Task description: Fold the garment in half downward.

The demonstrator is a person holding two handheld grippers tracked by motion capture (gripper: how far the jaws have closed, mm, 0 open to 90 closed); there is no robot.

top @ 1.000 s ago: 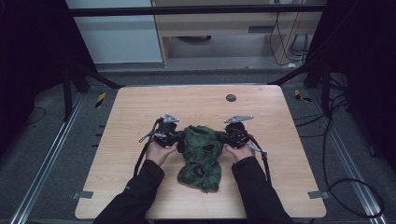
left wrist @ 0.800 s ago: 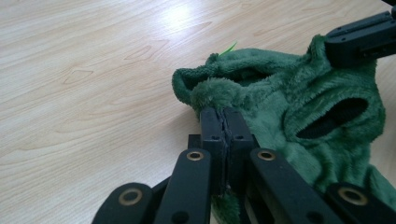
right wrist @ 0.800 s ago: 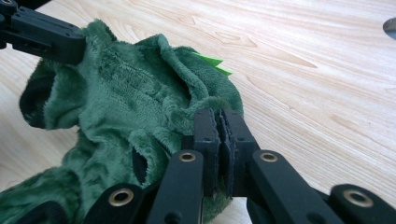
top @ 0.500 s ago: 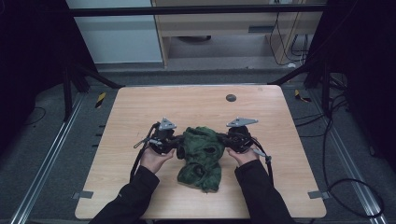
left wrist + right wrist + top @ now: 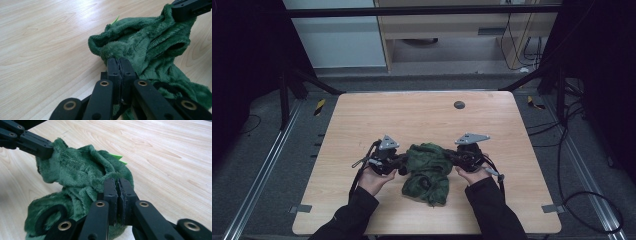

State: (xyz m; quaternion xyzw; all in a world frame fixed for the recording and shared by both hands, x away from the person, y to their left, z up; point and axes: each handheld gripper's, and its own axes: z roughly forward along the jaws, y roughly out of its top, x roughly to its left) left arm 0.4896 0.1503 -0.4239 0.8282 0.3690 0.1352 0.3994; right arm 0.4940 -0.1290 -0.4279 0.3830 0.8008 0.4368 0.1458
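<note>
A crumpled dark green plush cloth (image 5: 428,170) with black patches lies on the wooden table (image 5: 422,117) near the front, between my two grippers. My left gripper (image 5: 404,165) pinches its left edge, jaws pressed together on the fabric (image 5: 140,45). My right gripper (image 5: 451,159) is shut on the right edge (image 5: 82,172) the same way. In the left gripper view my own gripper (image 5: 119,62) bites a fold, and the other gripper's jaw tip shows at the top right. In the right gripper view my own gripper (image 5: 117,183) grips a fold beside a bright green tag (image 5: 118,158).
A small dark round disc (image 5: 459,105) sits on the table toward the back. Tape marks hold the front corners (image 5: 300,208). Beyond the far edge are a dark floor, cables (image 5: 572,115) at the right, and cabinets.
Both hands, still gripping the cloth, have drifted slightly toward the front of the table; the cloth's upper part is bunched a bit more between them.
</note>
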